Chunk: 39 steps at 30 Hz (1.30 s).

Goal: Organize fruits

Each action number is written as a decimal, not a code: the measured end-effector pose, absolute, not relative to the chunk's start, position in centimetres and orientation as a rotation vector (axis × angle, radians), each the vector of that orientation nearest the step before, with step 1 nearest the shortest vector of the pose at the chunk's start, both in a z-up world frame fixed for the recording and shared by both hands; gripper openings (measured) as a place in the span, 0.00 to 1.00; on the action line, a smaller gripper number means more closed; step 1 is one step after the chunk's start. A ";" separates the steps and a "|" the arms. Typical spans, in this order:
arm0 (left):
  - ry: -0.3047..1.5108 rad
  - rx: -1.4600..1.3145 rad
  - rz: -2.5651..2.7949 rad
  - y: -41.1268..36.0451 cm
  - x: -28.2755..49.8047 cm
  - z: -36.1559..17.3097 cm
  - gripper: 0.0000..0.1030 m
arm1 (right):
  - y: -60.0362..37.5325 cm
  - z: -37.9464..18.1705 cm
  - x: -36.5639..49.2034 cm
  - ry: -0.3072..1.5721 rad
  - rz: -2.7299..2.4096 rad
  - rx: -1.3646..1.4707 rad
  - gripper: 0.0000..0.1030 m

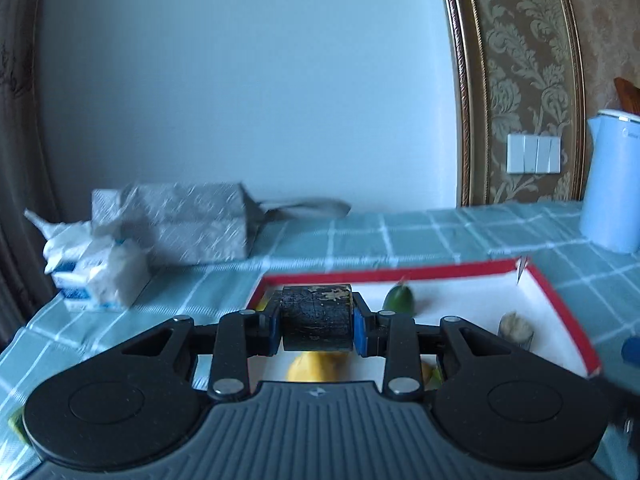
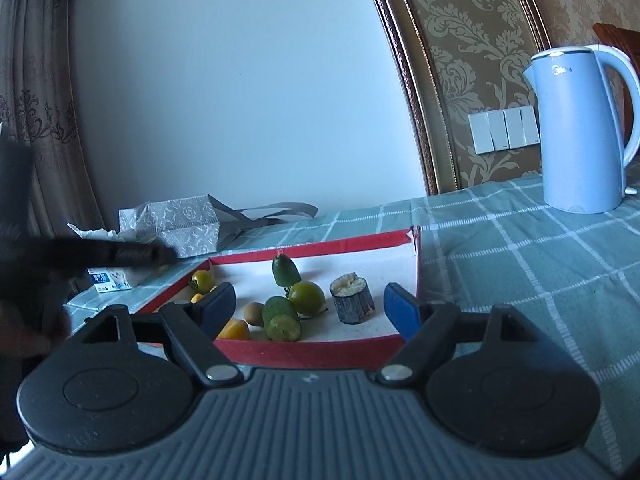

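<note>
— The left gripper (image 1: 316,326) clamps a dark cylindrical chunk (image 1: 316,320) between its blue pads, above the red-rimmed tray (image 1: 560,300) ahead of it.

— And the right gripper (image 2: 310,306)?

— Its jaws stand wide, nothing between them; just beyond its fingertips lie a cut green fruit (image 2: 282,318), a round green fruit (image 2: 307,298) and another dark chunk (image 2: 352,298) in the tray, a blue kettle (image 2: 580,132) far right.

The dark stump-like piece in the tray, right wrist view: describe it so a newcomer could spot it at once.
Find the red-rimmed tray on the checked tablecloth, ahead of the blue kettle. The stump stands upright, alone, right of the green fruits. Only it is a dark, bark-like cylinder with a pale crumbly top.
</note>
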<state>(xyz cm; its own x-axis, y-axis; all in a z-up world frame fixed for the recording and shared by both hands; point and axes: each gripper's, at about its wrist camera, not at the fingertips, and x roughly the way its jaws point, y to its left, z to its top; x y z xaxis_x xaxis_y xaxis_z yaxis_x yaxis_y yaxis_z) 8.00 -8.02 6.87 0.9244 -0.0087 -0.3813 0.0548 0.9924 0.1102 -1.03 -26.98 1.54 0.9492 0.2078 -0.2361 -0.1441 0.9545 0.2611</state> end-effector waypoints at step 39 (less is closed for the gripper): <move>0.460 0.092 -0.012 -6.6 5.5 4.8 0.97 | -23.2 2.5 -1.5 0.221 0.055 -0.046 1.00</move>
<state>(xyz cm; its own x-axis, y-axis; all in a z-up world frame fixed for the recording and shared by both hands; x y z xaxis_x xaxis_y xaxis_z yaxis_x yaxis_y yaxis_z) 5.52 -6.58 4.80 0.8962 0.0092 -0.4435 0.0321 0.9958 0.0855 -1.46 -23.21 2.50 0.9741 0.0495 -0.2205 -0.0597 0.9974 -0.0400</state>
